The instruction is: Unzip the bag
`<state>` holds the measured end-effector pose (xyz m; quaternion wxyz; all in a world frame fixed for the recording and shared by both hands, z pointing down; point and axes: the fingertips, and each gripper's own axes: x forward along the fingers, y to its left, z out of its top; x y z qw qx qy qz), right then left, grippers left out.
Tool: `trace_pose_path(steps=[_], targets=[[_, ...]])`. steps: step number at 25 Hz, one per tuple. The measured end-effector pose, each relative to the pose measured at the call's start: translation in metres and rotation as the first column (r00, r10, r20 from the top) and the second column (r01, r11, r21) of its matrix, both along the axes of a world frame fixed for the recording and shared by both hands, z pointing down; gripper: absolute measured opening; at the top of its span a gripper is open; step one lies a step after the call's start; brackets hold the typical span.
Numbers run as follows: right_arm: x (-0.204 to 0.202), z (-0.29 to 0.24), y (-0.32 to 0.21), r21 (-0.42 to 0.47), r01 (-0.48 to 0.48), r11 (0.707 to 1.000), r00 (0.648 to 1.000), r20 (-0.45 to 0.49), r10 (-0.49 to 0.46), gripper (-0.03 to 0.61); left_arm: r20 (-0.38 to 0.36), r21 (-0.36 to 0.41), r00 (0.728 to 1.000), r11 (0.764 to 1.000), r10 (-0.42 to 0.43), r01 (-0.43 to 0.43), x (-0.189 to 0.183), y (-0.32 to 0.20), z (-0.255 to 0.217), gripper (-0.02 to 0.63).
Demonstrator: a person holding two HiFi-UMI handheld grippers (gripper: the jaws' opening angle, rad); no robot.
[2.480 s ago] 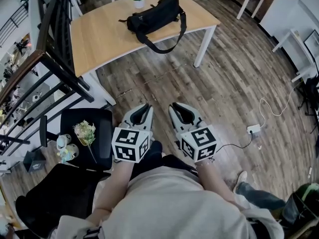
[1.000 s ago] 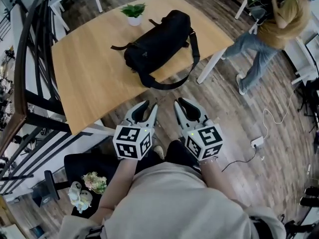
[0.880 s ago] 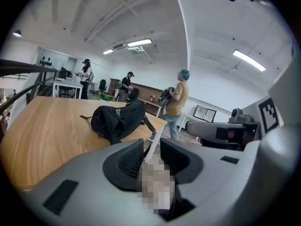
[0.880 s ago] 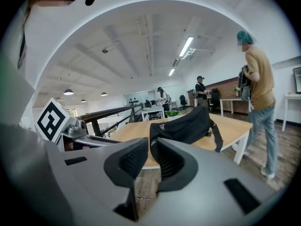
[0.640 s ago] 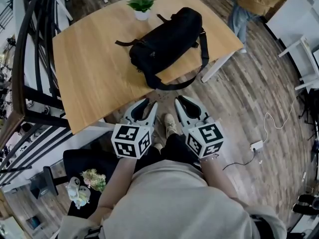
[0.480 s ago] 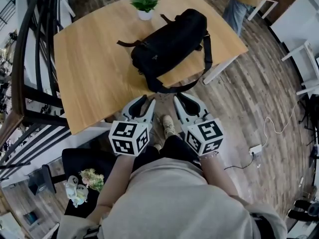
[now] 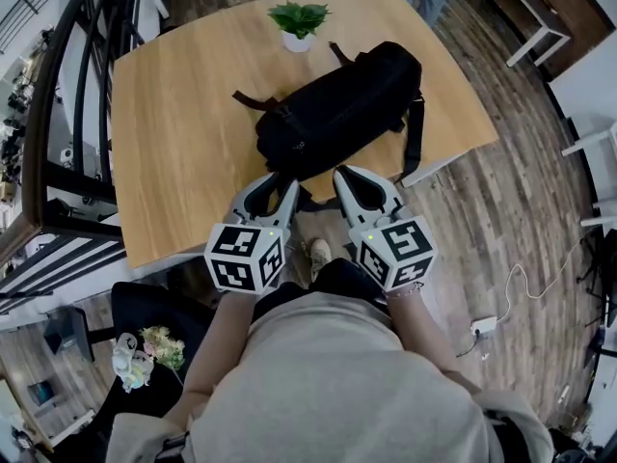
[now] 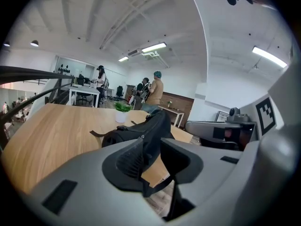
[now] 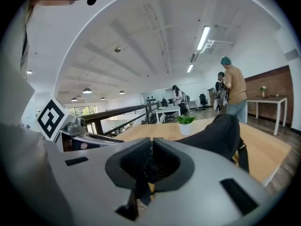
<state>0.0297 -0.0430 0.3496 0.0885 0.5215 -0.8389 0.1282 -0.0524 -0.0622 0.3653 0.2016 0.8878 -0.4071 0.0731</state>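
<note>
A black duffel bag (image 7: 337, 104) lies diagonally on the wooden table (image 7: 183, 123), its strap (image 7: 415, 143) drooping over the near edge. Both grippers hover side by side just short of the bag's near end, touching nothing. My left gripper (image 7: 277, 183) stands open; through its gap in the left gripper view (image 8: 151, 147) the bag (image 8: 141, 131) shows ahead. My right gripper (image 7: 353, 177) is closing, its tips nearly touching (image 9: 151, 147) with nothing between them. The bag (image 9: 221, 131) lies ahead and to the right in the right gripper view.
A small potted plant (image 7: 299, 19) stands behind the bag. A dark stair railing (image 7: 58, 114) runs along the table's left side. A black chair (image 7: 145, 302) sits low at the left. People (image 8: 156, 91) stand beyond the table's far end. A white cable and plug (image 7: 485, 324) lie on the floor.
The view and both grippers have come closer to the table, and the grippers now overlap its near edge by the bag. A person by the table's right corner has walked off toward the far end.
</note>
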Motion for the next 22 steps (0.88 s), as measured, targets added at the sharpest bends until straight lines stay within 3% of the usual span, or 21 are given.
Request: trace_pose_path(steps=[11, 22], targets=[[0.012, 0.005, -0.057, -0.015, 0.169, 0.985, 0.986, -0.003, -0.169, 0.023, 0.021, -0.007, 0.977, 0.977, -0.211, 0.211, 0.001, -0.047, 0.007, 0.12], [0.015, 0.028, -0.056, -0.068, 0.222, 0.973, 0.975, 0.022, -0.221, 0.023, 0.059, -0.042, 0.95, 0.95, -0.308, 0.31, -0.014, -0.046, 0.027, 0.12]])
